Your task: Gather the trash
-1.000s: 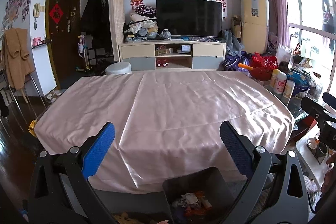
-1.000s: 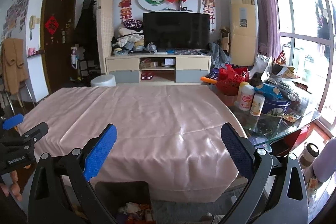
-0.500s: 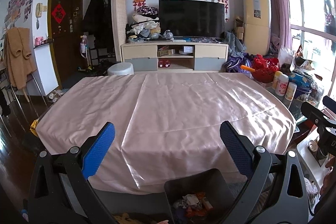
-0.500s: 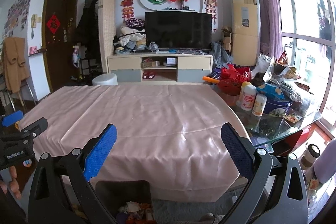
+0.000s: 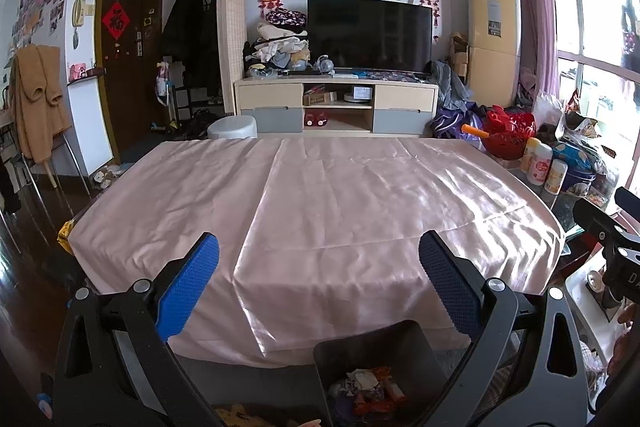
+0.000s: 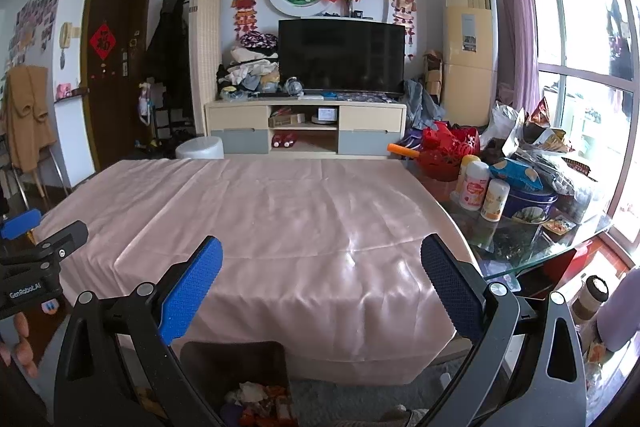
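A dark trash bin (image 5: 380, 351) stands on the floor at the near edge of the table, with crumpled paper and orange wrappers (image 5: 370, 385) inside; the same bin (image 6: 236, 367) shows low in the right wrist view. My left gripper (image 5: 318, 281) hangs open above and before the bin, blue pads wide apart, nothing between them. Just as wide, my right gripper (image 6: 320, 285) is open and holds nothing. Each gripper shows at the edge of the other's view: the right gripper (image 5: 612, 239) and the left gripper (image 6: 36, 251).
A pink satin cloth (image 5: 320, 195) covers the table. At its right end sit bottles (image 6: 474, 185), a blue tin (image 6: 528, 201), snack bags and a red basket (image 6: 444, 151) on bare glass. A TV cabinet (image 5: 336, 105) and white stool (image 5: 232, 127) stand beyond.
Both grippers have lifted and tilted slightly, so the room sits a little lower in each view. The jaws stay open and the bin has not moved.
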Motion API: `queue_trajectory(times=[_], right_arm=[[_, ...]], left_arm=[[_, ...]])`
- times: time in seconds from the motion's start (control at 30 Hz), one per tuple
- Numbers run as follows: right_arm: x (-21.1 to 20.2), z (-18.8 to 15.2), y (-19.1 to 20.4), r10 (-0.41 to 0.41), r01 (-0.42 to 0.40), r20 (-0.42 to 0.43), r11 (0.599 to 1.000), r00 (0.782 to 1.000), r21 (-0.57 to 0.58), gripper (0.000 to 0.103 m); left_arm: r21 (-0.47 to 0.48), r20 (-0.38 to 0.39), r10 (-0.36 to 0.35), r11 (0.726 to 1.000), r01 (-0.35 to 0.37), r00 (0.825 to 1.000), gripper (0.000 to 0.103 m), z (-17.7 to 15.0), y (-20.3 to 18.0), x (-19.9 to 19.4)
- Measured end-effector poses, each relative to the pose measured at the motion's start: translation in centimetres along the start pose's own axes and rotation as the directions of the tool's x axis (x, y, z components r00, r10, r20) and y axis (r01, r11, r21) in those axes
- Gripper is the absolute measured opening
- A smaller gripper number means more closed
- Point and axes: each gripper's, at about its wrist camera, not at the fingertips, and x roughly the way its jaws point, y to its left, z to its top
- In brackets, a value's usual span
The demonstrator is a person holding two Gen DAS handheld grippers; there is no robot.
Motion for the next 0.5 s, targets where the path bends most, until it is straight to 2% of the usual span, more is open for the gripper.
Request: queue_trajectory(times=[0.5], right_arm=[[0.0, 0.05, -0.06, 0.003, -0.003, -0.001, 1.0, 1.0, -0.001, 0.1]], left_arm=[[0.0, -0.001, 0.0, 1.0, 0.0, 1.0, 0.095, 0.06, -0.04, 0.06]])
